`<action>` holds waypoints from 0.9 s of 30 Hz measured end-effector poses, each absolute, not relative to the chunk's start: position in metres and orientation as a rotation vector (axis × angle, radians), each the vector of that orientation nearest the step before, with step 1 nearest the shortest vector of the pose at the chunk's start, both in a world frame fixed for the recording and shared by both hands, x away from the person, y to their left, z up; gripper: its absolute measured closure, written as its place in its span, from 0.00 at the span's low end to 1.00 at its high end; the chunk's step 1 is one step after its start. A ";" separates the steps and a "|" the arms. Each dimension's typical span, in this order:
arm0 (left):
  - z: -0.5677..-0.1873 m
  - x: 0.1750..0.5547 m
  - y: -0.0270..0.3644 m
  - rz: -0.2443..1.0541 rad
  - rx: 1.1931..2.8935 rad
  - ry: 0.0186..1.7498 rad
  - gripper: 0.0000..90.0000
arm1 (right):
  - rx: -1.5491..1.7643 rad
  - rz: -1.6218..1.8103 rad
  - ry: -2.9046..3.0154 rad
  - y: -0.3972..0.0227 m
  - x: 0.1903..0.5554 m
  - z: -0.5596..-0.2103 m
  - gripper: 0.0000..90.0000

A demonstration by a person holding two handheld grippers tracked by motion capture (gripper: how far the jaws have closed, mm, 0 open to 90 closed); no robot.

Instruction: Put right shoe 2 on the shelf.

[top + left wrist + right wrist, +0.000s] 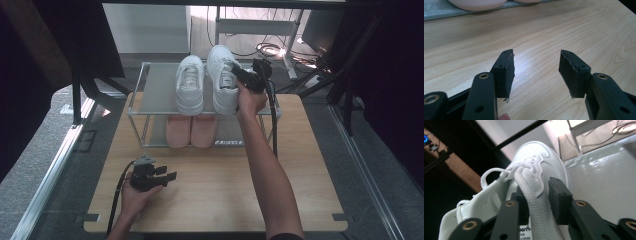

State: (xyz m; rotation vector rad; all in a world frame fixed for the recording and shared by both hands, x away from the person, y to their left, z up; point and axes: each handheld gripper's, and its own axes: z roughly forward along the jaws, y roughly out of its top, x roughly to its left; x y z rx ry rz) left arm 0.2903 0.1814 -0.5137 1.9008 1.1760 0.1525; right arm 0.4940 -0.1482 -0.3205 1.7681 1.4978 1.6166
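A pair of white sneakers stands on the top shelf of a metal shoe rack (155, 92), toes pointing away. My right gripper (236, 70) reaches into the right white sneaker (220, 62) from its right side. In the right gripper view, the right gripper (537, 188) straddles the sneaker's (544, 157) side collar, one jaw inside the shoe and one outside. The outer pad (557, 200) stands a little off the fabric, so the jaws are open. My left gripper (169, 173) rests on the wooden table (225, 190), open with nothing between its fingers (537, 53).
The left white sneaker (190, 85) sits close beside the right one. Two pink shoes (190, 131) lie on the rack's lower shelf, their heels toward me. Cables and a white stand lie on the floor behind the rack. Dark curtains flank the table.
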 end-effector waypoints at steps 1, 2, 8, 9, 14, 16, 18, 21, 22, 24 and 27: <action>-0.514 0.290 0.181 0.153 1.902 1.175 0.52 | 1.757 1.614 1.531 -0.147 0.497 -0.321 0.71; -0.514 0.290 0.181 0.152 1.902 1.175 0.52 | 1.750 1.608 1.562 -0.146 0.499 -0.320 0.69; -0.514 0.290 0.182 0.152 1.902 1.178 0.52 | 1.718 1.597 1.590 -0.148 0.508 -0.320 0.59; -0.514 0.290 0.182 0.153 1.902 1.180 0.52 | 1.708 1.617 1.592 -0.150 0.509 -0.320 0.58; -0.514 0.290 0.182 0.152 1.904 1.178 0.52 | 1.626 1.653 1.600 -0.153 0.504 -0.313 0.54; -0.514 0.290 0.182 0.154 1.905 1.176 0.52 | 1.595 1.654 1.597 -0.155 0.500 -0.309 0.55; -0.514 0.290 0.181 0.155 1.903 1.176 0.52 | 1.577 1.670 1.588 -0.159 0.494 -0.305 0.59; -0.514 0.290 0.181 0.157 1.904 1.175 0.52 | 1.545 1.683 1.598 -0.166 0.485 -0.302 0.65; -0.514 0.290 0.181 0.159 1.906 1.174 0.52 | 1.538 1.683 1.606 -0.169 0.482 -0.302 0.66; -0.514 0.289 0.181 0.159 1.907 1.171 0.52 | 1.523 1.676 1.617 -0.174 0.476 -0.303 0.71; -0.513 0.289 0.180 0.159 1.909 1.170 0.52 | 1.501 1.647 1.629 -0.184 0.466 -0.307 0.77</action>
